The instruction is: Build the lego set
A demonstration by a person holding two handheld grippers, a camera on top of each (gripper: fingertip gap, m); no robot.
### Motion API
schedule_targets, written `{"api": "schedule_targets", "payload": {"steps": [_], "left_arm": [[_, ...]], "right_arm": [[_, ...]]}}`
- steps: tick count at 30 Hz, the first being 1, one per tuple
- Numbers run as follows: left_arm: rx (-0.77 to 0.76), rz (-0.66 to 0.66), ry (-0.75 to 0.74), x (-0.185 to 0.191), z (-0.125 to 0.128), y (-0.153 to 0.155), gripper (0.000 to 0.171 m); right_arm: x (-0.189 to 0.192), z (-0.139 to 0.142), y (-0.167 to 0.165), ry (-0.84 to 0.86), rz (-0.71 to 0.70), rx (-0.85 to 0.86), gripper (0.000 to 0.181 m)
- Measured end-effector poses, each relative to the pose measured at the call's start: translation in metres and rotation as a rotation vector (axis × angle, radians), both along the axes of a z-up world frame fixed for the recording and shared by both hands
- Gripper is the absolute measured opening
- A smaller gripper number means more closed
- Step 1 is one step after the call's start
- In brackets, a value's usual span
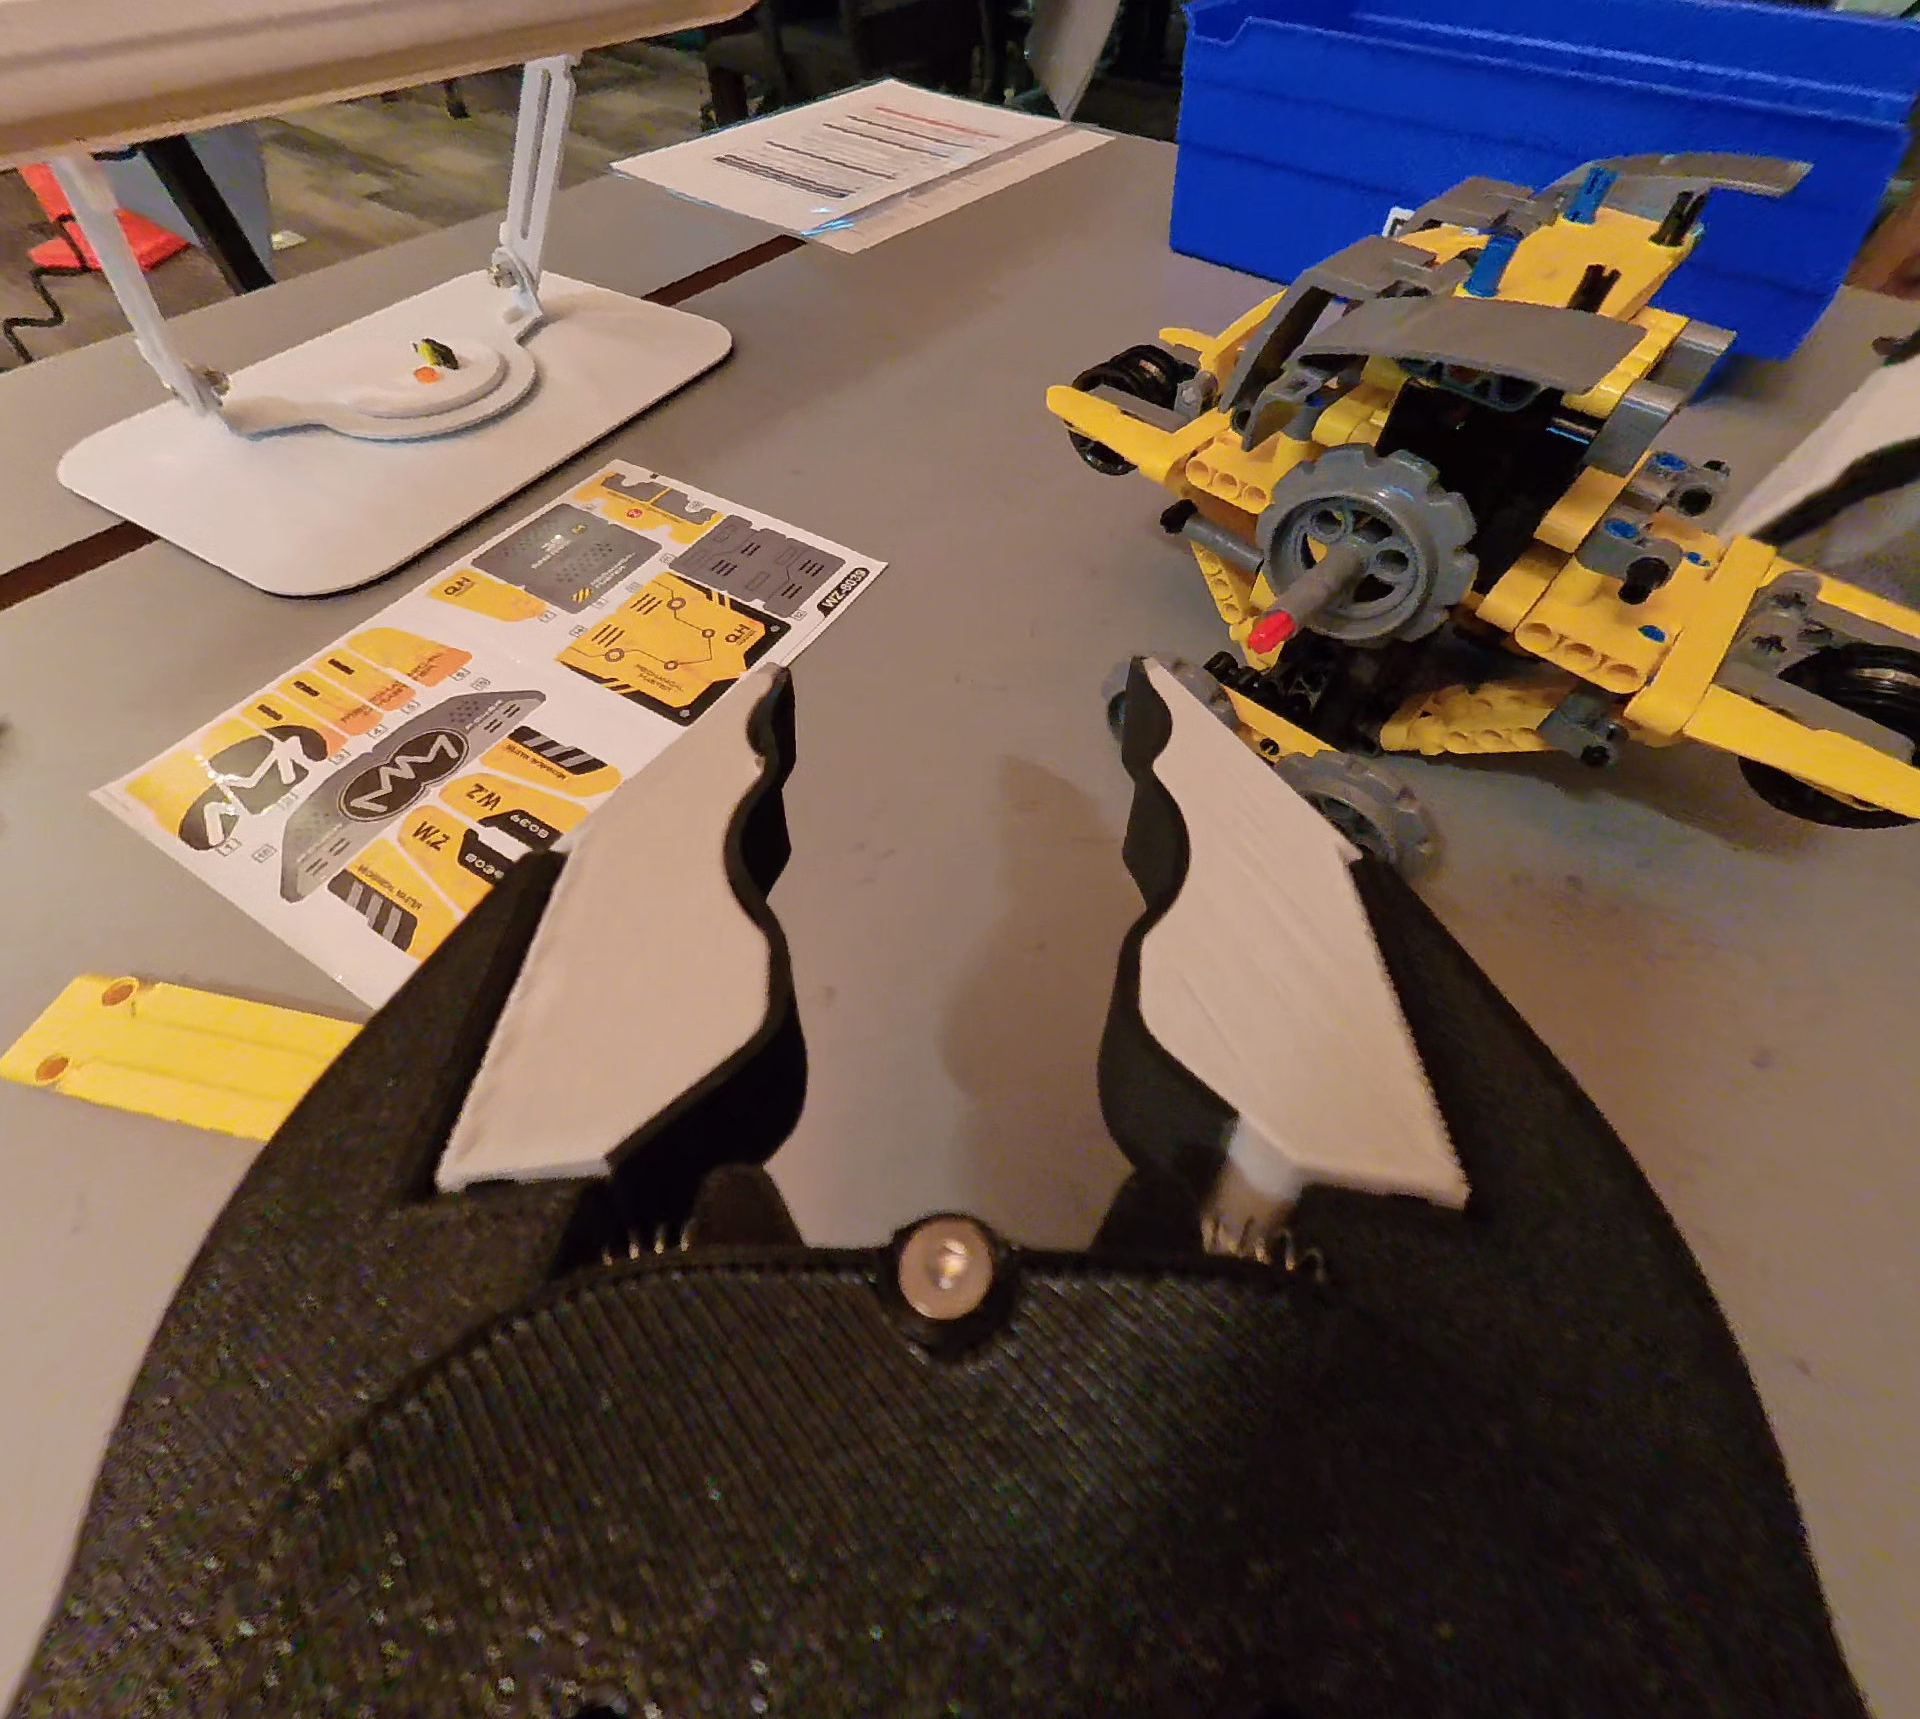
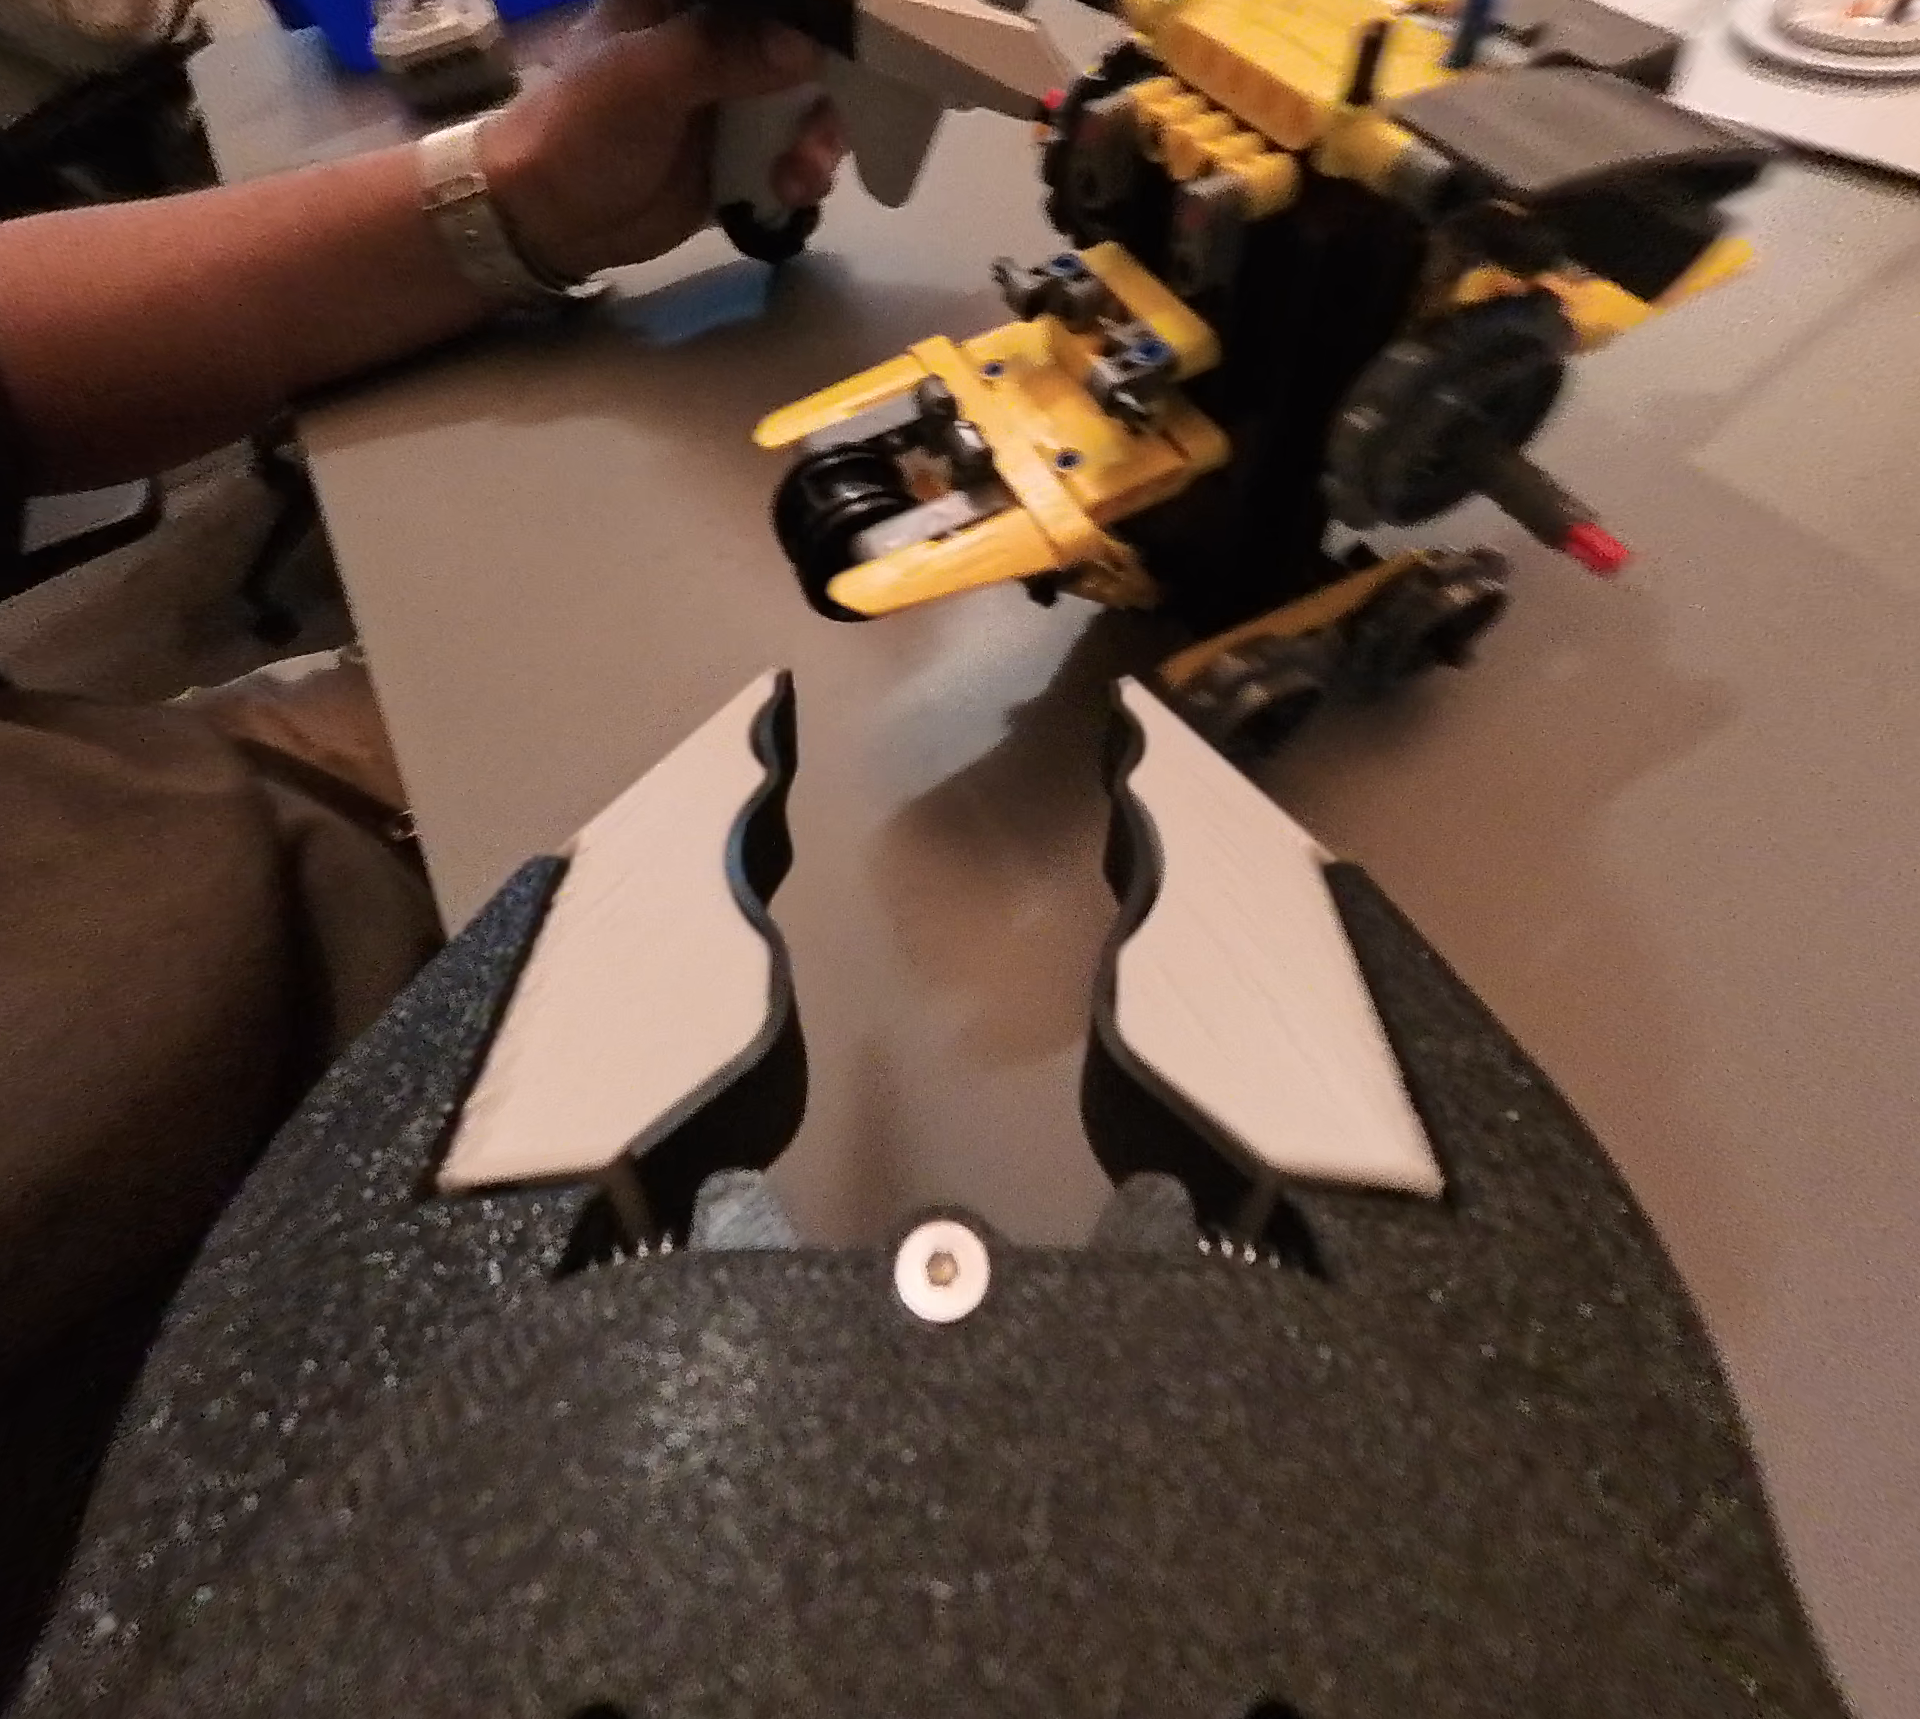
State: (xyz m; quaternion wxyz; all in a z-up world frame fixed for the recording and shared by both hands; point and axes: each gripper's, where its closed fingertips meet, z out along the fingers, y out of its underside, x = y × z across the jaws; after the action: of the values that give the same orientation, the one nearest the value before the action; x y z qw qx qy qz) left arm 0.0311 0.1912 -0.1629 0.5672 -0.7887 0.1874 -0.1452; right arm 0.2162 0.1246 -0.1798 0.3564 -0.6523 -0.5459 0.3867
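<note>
A yellow, grey and black brick-built vehicle model (image 1: 1455, 485) lies tipped on the grey table (image 1: 935, 443), with a grey toothed wheel (image 1: 1361, 547) on a red-tipped axle facing me. My left gripper (image 1: 961, 682) is open and empty; its right fingertip sits just left of the model's lower edge. In the right wrist view the same model (image 2: 1226, 339) lies ahead, blurred. My right gripper (image 2: 951, 693) is open and empty, a short way before it. The other gripper, held by a hand (image 2: 623, 152), hovers above the model's far left.
A sticker sheet (image 1: 468, 734) lies left of my left gripper, with a yellow beam piece (image 1: 177, 1046) nearer. A white stand (image 1: 395, 422) holds a board at the back left. A printed page (image 1: 852, 163) and a blue bin (image 1: 1538, 131) sit at the back.
</note>
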Motion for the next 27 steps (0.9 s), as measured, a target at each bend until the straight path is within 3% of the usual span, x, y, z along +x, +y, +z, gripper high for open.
{"api": "schedule_targets", "payload": {"steps": [6, 17, 23, 27], "left_arm": [[-0.005, -0.007, 0.019, 0.002, -0.002, 0.000, 0.061], [-0.011, -0.013, 0.037, 0.004, -0.005, -0.001, 0.061], [-0.011, -0.016, 0.046, 0.005, -0.005, -0.001, 0.061], [-0.013, -0.017, 0.044, 0.005, -0.005, -0.001, 0.061]], "right_arm": [[0.009, 0.000, 0.040, 0.030, -0.186, 0.038, 0.058], [-0.011, -0.014, 0.031, -0.090, -0.143, 0.215, 0.059], [-0.010, -0.019, 0.022, -0.111, -0.095, 0.207, 0.057], [-0.001, -0.033, 0.013, -0.190, -0.028, 0.147, 0.044]]}}
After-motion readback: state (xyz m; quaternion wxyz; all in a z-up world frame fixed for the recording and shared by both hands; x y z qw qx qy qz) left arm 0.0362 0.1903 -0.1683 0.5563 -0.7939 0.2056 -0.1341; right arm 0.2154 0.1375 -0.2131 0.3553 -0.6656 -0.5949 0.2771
